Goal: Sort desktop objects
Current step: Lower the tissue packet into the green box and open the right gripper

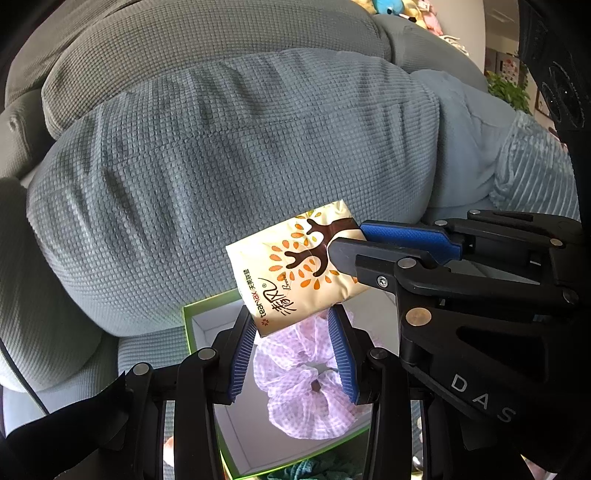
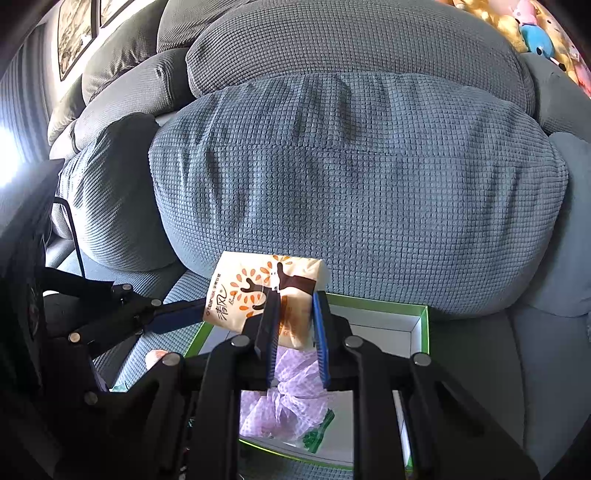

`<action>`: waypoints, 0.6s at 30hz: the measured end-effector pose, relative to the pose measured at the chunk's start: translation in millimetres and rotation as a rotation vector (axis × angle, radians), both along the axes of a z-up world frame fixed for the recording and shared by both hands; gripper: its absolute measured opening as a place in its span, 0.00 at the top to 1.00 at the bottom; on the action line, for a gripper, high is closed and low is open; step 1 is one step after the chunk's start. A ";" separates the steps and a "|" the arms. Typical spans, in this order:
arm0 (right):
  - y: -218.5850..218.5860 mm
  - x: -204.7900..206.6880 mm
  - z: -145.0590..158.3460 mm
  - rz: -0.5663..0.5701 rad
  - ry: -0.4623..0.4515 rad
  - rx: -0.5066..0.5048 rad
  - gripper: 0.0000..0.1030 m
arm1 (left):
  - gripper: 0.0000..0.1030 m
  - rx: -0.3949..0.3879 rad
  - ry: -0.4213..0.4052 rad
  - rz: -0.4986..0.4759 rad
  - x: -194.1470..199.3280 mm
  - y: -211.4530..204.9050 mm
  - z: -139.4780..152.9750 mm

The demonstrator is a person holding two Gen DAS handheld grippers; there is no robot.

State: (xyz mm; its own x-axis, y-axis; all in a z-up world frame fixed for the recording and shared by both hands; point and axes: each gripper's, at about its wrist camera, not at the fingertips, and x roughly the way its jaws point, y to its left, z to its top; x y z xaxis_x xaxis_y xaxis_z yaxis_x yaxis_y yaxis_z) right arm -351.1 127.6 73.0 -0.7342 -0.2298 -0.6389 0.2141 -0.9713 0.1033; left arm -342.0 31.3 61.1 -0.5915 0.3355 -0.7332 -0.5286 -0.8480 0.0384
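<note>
A cream tissue pack (image 1: 295, 266) with an orange-leaf tree print hangs in the air over a green-rimmed white box (image 1: 192, 314). Both grippers hold it. My left gripper (image 1: 293, 325) is shut on its lower end. My right gripper (image 1: 347, 240) comes in from the right and is shut on its upper end. In the right wrist view the right gripper (image 2: 293, 314) clamps the pack (image 2: 258, 291), and the left gripper's blue pad (image 2: 177, 314) meets the pack's left end. A lilac checked scrunchie (image 1: 306, 384) lies in the box (image 2: 417, 325) under the pack.
The box stands on a grey-blue sofa seat (image 2: 480, 369), against a big waffle-textured cushion (image 1: 221, 166). A clear bag with green print (image 2: 317, 432) lies in the box. Teal yarn-like fabric (image 1: 310, 470) sits by the box's near edge. Plush toys (image 2: 535, 33) are far back.
</note>
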 end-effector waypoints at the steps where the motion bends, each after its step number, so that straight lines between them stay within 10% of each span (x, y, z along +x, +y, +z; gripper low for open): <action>1: 1.5 0.3 0.3 -0.002 0.001 -0.001 0.83 | 0.60 -0.001 -0.001 -0.001 0.0 2.0 0.4; 18: 54.2 4.5 1.3 -0.034 0.005 -0.015 0.83 | 0.60 -0.023 -0.008 -0.030 0.4 57.2 8.0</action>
State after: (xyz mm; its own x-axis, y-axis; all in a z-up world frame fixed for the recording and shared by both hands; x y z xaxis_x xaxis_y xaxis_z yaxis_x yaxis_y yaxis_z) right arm -346.5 181.8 74.3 -0.7452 -0.2139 -0.6316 0.1814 -0.9765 0.1167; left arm -341.5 88.5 69.1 -0.5753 0.3365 -0.7455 -0.5544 -0.8306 0.0530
